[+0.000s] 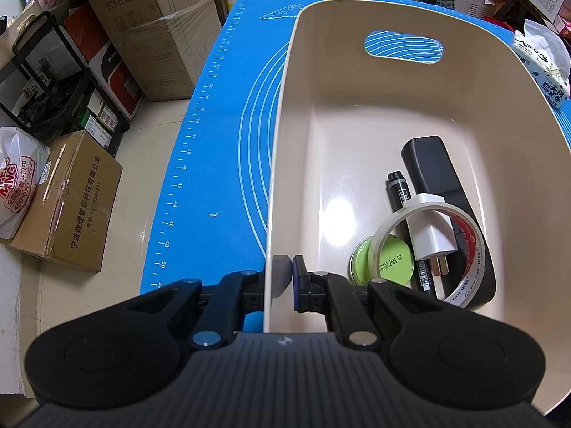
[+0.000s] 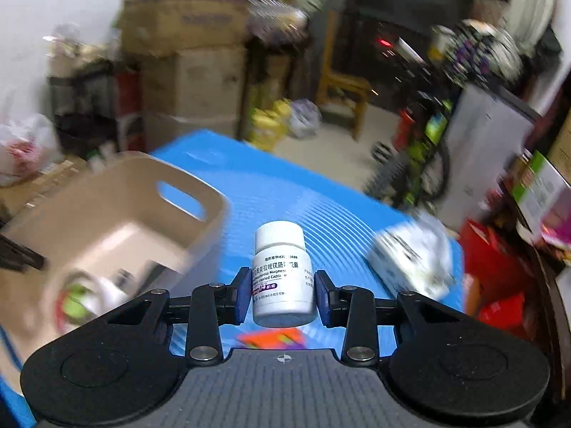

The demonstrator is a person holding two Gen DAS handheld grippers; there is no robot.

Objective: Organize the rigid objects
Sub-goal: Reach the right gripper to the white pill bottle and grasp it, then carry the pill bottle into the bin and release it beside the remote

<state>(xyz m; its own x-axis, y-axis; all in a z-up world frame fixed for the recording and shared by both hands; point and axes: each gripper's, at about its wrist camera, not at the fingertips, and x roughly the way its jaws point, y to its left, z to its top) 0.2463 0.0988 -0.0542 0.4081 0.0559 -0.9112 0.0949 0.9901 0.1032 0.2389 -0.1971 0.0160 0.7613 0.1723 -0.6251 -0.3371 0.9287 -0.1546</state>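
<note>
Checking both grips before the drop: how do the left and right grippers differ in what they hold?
The left gripper is shut on the beige bin wall; the right gripper is shut on an upright white pill bottle. The left's fingers nearly meet; the right's stand apart. Both have blue pads.

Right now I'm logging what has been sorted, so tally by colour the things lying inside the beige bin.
Inside the beige bin:
Black: 2, the remote and the marker
White: 1, the plug adapter
Green: 1, the round tin
Clear: 1, the tape roll
Total: 5
</note>
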